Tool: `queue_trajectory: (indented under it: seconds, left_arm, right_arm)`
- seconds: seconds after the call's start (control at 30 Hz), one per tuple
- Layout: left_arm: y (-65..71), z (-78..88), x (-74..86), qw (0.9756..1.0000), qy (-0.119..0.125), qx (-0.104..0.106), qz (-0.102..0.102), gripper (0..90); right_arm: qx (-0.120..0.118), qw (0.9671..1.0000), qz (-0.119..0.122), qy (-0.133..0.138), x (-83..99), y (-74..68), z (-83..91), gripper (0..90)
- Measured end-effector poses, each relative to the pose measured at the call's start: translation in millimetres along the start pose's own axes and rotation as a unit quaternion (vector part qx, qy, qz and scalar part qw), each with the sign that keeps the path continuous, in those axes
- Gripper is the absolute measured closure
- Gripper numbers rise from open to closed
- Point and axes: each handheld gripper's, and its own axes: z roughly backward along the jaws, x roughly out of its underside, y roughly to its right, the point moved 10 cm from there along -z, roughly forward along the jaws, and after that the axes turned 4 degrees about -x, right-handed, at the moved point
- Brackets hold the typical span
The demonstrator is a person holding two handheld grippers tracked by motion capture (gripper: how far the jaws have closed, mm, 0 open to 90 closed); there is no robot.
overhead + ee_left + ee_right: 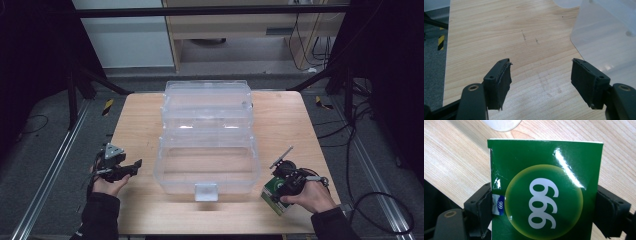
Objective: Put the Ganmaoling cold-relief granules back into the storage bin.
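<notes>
Nearest to me, at the lower right of the high view, my right gripper (278,188) has the green box (274,191) between its fingers. In the right gripper view the green box (544,192) sits squarely between the two black pads, both of them against its sides, so I judge the pinch is on or just about made, with the box low over the worktop (135,125). At lower left, my left gripper (131,168) hangs idle with its fingers (499,85) spread wide over bare wood, nothing between them. Farther up, mid-frame, the clear storage bin (207,150) stands open and looks empty. So the pickup is roughly done; carrying the box over and dropping it into the bin is all left.
</notes>
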Motion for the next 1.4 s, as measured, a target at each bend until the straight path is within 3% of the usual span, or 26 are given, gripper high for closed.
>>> queue_trajectory:
  seconds: [0.13,0.43,1.03,1.4]
  left_arm:
    - [0.9,-0.7,0.7,1.0000,-0.002,0.001,-0.002,31.4]
    - [3.0,-2.7,2.6,1.0000,-0.007,0.003,-0.005,31.2]
    - [3.9,-4.1,3.9,0.9999,-0.009,0.006,-0.006,31.2]
    - [4.5,-4.7,4.4,0.9999,-0.012,0.007,-0.007,31.1]
  right_arm:
    - [0.001,1.0000,-0.001,0.002,0.5,1.2,2.4,17.2]
    - [0.005,0.9993,-0.004,0.036,0.1,6.7,23.9,17.2]
    - [0.028,0.9940,0.004,0.106,-16.0,19.8,72.2,17.2]
    - [0.041,0.9885,0.038,0.140,-29.7,26.6,106.5,17.2]
